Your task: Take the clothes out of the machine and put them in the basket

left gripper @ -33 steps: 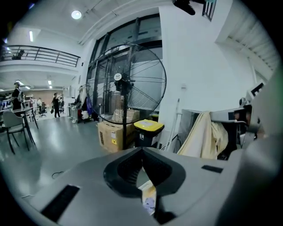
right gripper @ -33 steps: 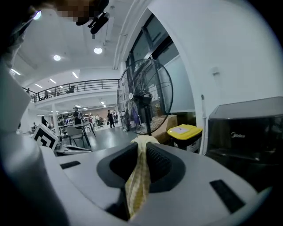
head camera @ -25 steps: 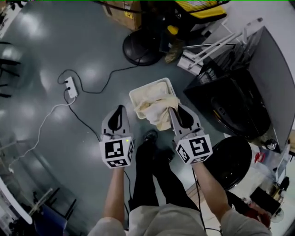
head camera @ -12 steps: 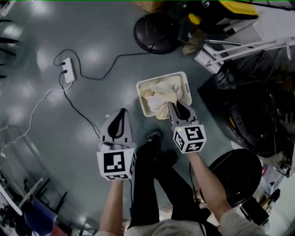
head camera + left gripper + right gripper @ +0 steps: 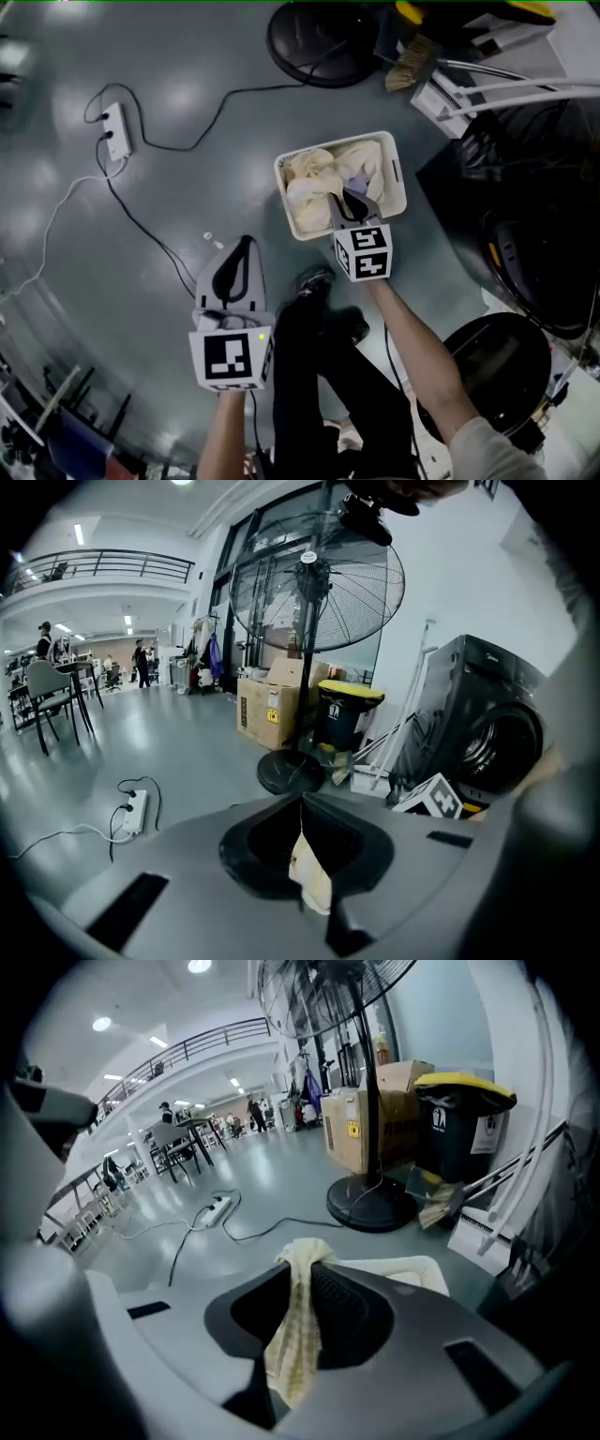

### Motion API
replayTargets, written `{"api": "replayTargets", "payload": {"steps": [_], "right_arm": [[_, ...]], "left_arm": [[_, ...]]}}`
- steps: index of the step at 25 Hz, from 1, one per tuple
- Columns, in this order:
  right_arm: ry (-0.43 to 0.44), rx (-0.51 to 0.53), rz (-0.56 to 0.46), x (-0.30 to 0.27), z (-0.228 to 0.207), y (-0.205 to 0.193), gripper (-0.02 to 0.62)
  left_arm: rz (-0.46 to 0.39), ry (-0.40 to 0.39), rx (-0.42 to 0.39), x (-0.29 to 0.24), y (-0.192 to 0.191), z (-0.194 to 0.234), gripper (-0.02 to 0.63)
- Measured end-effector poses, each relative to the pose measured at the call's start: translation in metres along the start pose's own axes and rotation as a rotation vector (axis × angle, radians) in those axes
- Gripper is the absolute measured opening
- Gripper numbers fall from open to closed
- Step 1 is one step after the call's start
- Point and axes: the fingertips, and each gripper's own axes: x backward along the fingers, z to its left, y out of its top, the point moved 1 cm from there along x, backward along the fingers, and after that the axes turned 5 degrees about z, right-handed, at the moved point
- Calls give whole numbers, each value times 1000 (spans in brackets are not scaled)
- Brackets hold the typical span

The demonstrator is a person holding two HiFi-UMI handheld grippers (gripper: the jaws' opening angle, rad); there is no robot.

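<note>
A white basket (image 5: 397, 178) stands on the grey floor, filled with cream clothes (image 5: 314, 183). My right gripper (image 5: 347, 199) reaches over the basket's near side, shut on a cream cloth (image 5: 291, 1344) that runs between its jaws and drapes over their tips (image 5: 305, 1260). The basket's rim (image 5: 412, 1267) shows just beyond. My left gripper (image 5: 246, 244) hangs over bare floor left of the basket, its jaws met at the tips (image 5: 300, 803). A small cream scrap (image 5: 309, 874) shows in the gap behind them. The dark washing machine (image 5: 539, 272) stands at the right, its round door (image 5: 492, 361) open.
A person's dark legs and a shoe (image 5: 314, 281) stand between the grippers. A fan's round base (image 5: 323, 42) sits beyond the basket. A power strip (image 5: 114, 131) with trailing cables lies at far left. A cardboard box (image 5: 267, 710) and a yellow-lidded bin (image 5: 345, 714) stand behind.
Both grippers have sunk toward the floor. The right one carried the cream cloth from in front of the basket down over it. The left one stayed left of the basket.
</note>
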Motion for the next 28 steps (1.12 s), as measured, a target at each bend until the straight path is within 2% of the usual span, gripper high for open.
{"api": "replayTargets", "payload": {"steps": [3,6,10,13,15,17,28], "right_arm": [[-10,-1,55,-37,-9,-22,84],[-12,23,158,-67,-14,-55,92],[11,65,265,-85,-16,-84,111],[61,55,299,-89,-9,-91,212],[77,57,291,-87,-6,-91,312],[70,55,259,-84,-7,-86,346],[24,3,57,-31,-13,-32,353]], "left_arm": [[4,-2,1,-13,-7,8,20],[16,-4,-10,-20,-14,11,20],[33,1,-14,-23,-20,18,20],[32,8,-15,-23,-20,22,20],[28,5,-17,-23,-17,20,20],[31,0,-18,-23,-14,17,20],[25,-18,-31,-17,-1,1,20]]}}
